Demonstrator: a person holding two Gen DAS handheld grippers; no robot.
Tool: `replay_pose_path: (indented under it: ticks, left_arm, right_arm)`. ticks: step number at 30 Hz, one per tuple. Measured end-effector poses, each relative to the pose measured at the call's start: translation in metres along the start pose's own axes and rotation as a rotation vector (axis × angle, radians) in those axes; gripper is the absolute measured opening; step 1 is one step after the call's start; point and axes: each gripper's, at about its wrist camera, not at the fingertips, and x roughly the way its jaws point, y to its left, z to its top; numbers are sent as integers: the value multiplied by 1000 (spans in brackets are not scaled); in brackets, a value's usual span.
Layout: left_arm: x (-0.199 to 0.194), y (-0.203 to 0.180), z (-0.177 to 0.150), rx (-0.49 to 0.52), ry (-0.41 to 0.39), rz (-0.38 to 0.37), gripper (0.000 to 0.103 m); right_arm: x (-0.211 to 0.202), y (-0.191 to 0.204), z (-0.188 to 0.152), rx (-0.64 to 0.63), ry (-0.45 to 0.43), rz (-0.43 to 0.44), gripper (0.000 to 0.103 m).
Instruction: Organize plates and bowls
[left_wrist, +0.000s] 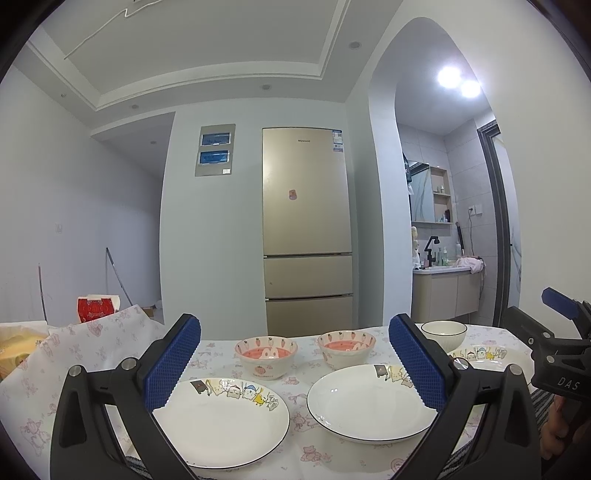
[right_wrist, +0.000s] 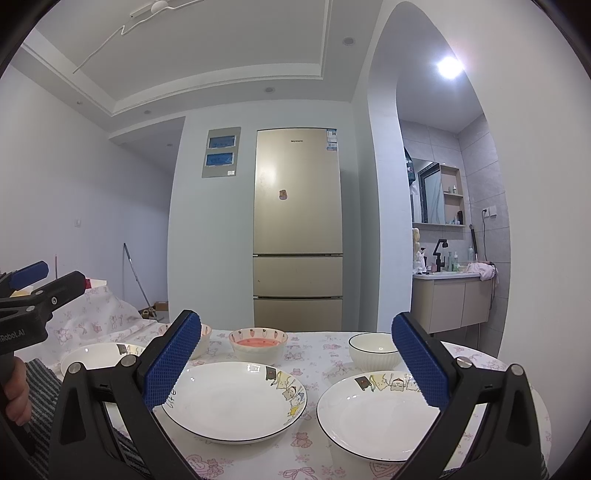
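"Skyworth" on gold fridge (right_wrist: 297, 229)

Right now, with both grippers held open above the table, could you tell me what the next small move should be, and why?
Probably lower the right gripper toward the near rim of the right plate. Both grippers are open and empty, three plates lie apart, unstacked, and that plate sits closest beneath its fingers, so gripping its rim could start a stack.
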Motion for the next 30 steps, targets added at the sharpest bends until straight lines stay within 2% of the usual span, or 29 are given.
replay_pose_path:
  ticks: [5,18,25,30]
  left_arm:
    - [0,-2,1,8,11,0,103]
    - [1,-3,2,27,16,-14,103]
    - [5,-3,1,37,39,-4,103]
    - [2,-4,3,45,20,16,103]
  right_arm:
    - [-4,0,1,7,-19,-13,103]
    - [2,2,1,8,-1,-10,103]
    - [2,5,1,1,-11,16,103]
    - [4,4,1,7,-1,2,103]
